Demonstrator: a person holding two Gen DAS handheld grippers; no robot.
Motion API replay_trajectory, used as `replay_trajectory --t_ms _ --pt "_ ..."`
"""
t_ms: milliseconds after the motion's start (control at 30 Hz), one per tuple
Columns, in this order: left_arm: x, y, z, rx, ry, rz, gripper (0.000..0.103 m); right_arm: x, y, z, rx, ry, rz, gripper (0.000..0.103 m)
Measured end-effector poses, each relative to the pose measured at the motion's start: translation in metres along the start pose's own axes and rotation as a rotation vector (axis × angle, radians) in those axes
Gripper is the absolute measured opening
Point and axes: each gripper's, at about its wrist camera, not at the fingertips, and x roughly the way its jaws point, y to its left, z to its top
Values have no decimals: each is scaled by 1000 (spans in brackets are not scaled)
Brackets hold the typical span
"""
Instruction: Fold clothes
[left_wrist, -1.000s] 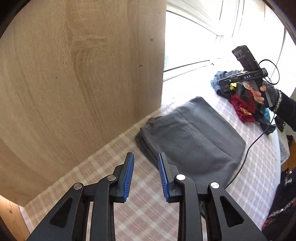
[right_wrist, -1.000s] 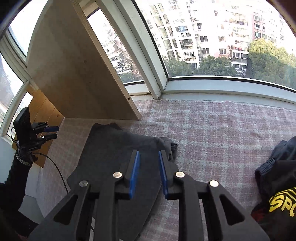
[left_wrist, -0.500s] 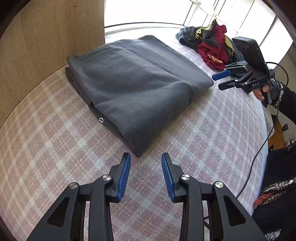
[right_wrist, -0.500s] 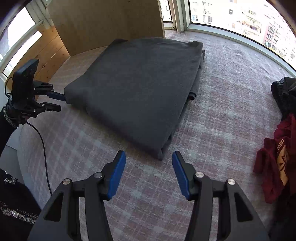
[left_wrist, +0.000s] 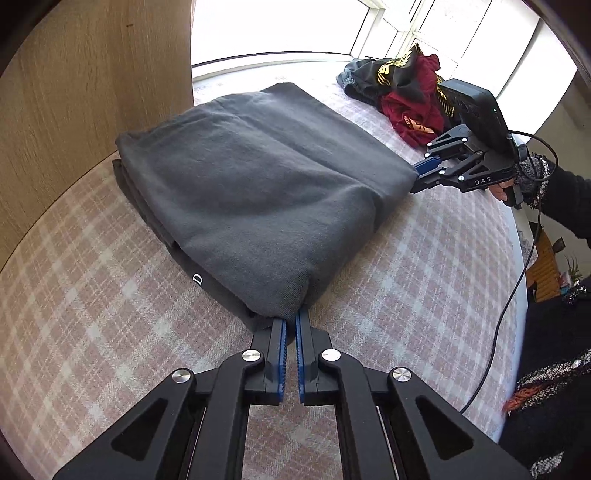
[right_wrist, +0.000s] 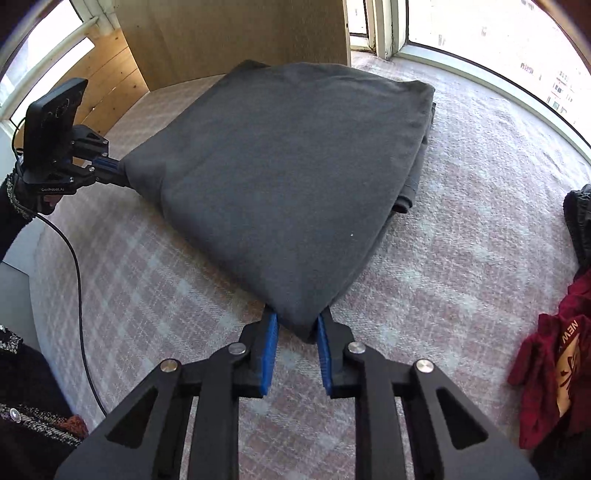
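A folded dark grey garment (left_wrist: 258, 177) lies on the pink plaid tablecloth (left_wrist: 92, 314). My left gripper (left_wrist: 290, 325) is shut on its near corner, the blue pads nearly touching with the fabric edge pinched between them. In the right wrist view the same grey garment (right_wrist: 295, 166) fills the middle, and my right gripper (right_wrist: 295, 326) is shut on another thick corner bunched between its pads. Each view shows the other gripper at the far corner: the right gripper (left_wrist: 419, 175) and the left gripper (right_wrist: 120, 173). The garment lies flat, several layers thick.
A heap of dark red and black clothes (left_wrist: 402, 96) lies by the window, also at the right edge as the red garment (right_wrist: 546, 362). A wooden panel (left_wrist: 92, 92) stands right behind the grey garment. A black cable (left_wrist: 506, 314) trails over the table's edge.
Both grippers came down and forward to the grey garment's corners. Their jaws, open half a second ago, have closed on the fabric.
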Motion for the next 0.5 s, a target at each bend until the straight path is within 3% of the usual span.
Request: replay_trajectory --t_ms 100,233,367,433,500 --pt "-3 -6 1 69 25 -4 3 -4 0 2 -28 22 -14 14" --pt "24 8 -9 10 99 -27 3 12 0 0 -34 66 -42 13" --pt "6 5 -9 12 104 -2 7 -11 1 -3 -47 80 -75 15" --pt "-11 -2 -8 45 108 27 4 -34 0 -5 -21 53 -93 15" --pt "-29 -15 3 78 51 17 4 -54 2 0 8 -19 -64 15"
